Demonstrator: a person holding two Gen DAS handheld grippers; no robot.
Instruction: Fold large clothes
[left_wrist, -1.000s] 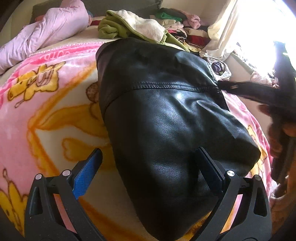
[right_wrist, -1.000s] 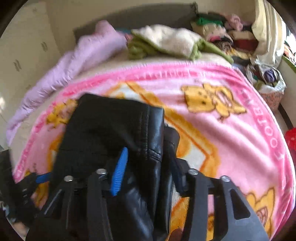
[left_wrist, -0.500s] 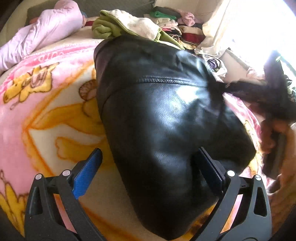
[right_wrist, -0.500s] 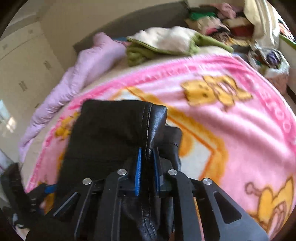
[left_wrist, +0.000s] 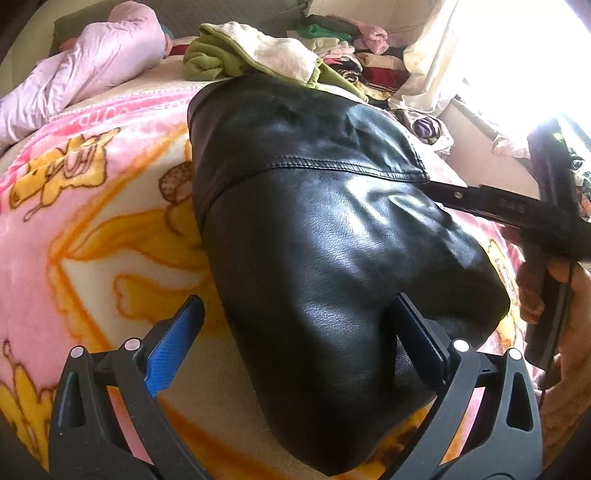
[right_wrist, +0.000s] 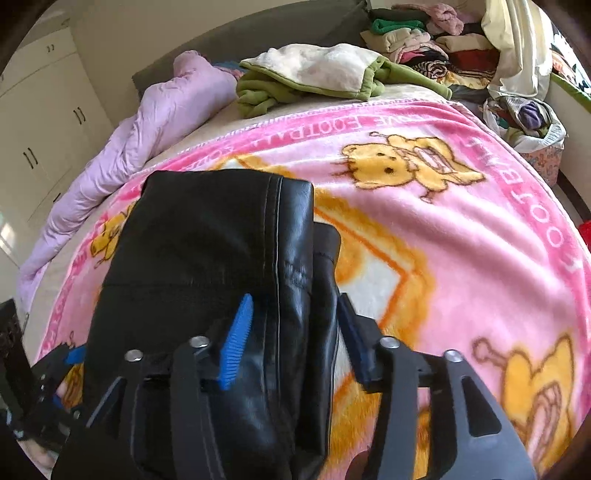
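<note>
The right gripper (right_wrist: 295, 332) has just opened, letting go the jacket (right_wrist: 207, 258) edge (folded on the blanket (right_wrist: 461, 229)). Left gripper (left_wrist: 295, 332) stands apart. Next move probably needs a fresh grip.

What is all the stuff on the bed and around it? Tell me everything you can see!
leather jacket: one, black and shiny, folded in the middle of the blanket.
blanket: one, pink with yellow cartoon animals, spread over the bed.
quilt: one, lilac, bunched at the far left of the bed.
fleece garment: one, green with a cream lining, lying at the far end of the bed.
clothes pile: one heap, mixed colours, far right corner.
wardrobe: one, cream, on the left wall.
left gripper: one, black with blue pads, fingers wide open either side of the jacket's near end.
right gripper: one, black with blue pads, fingers have just been opening, the jacket's edge between them.
</note>
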